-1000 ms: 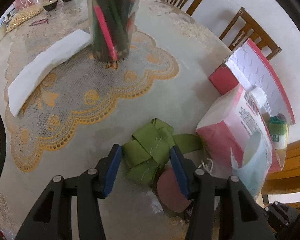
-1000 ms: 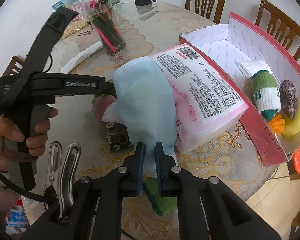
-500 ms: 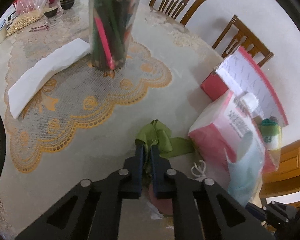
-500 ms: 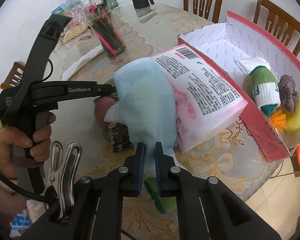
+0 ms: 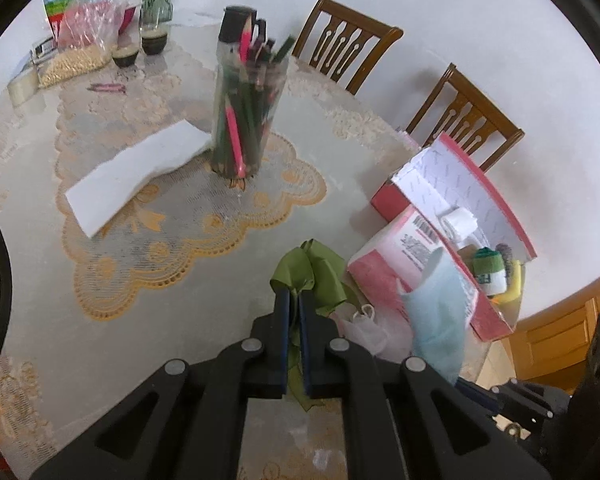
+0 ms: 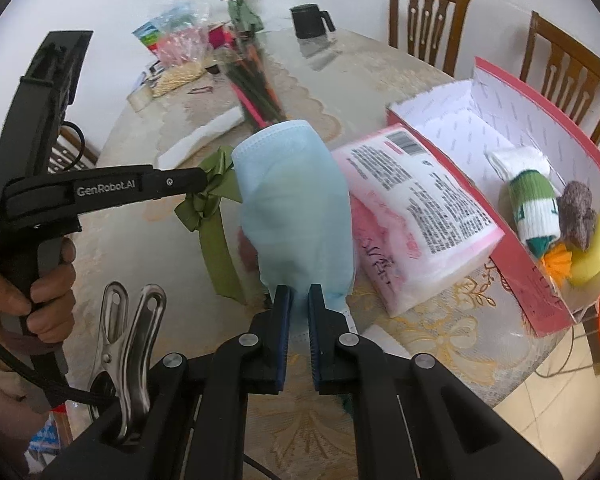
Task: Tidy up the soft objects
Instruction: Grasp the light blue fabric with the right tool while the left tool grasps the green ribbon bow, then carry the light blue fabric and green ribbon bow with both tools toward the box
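Observation:
My left gripper point(image 5: 294, 300) is shut on a green ribbon bow point(image 5: 312, 272) and holds it above the table; the bow point(image 6: 210, 200) hangs from that gripper in the right wrist view. My right gripper point(image 6: 298, 296) is shut on a light blue face mask point(image 6: 296, 208), held up in the air; the mask also shows in the left wrist view point(image 5: 436, 312). A pink tissue pack point(image 6: 412, 208) lies against an open red box point(image 6: 532, 276) that holds a green and white sock point(image 6: 534, 208), a brown fuzzy item and a yellow item.
A clear cup of pencils point(image 5: 246, 120) and a white folded cloth point(image 5: 136, 172) stand on the lace mat. A black mug point(image 6: 310, 20), bags and bowls sit at the far side. Wooden chairs point(image 5: 466, 116) ring the table. A metal clip point(image 6: 128, 344) lies near me.
My left gripper closed on the green bow and lifted it off the table. My right gripper kept the mask and rose slightly.

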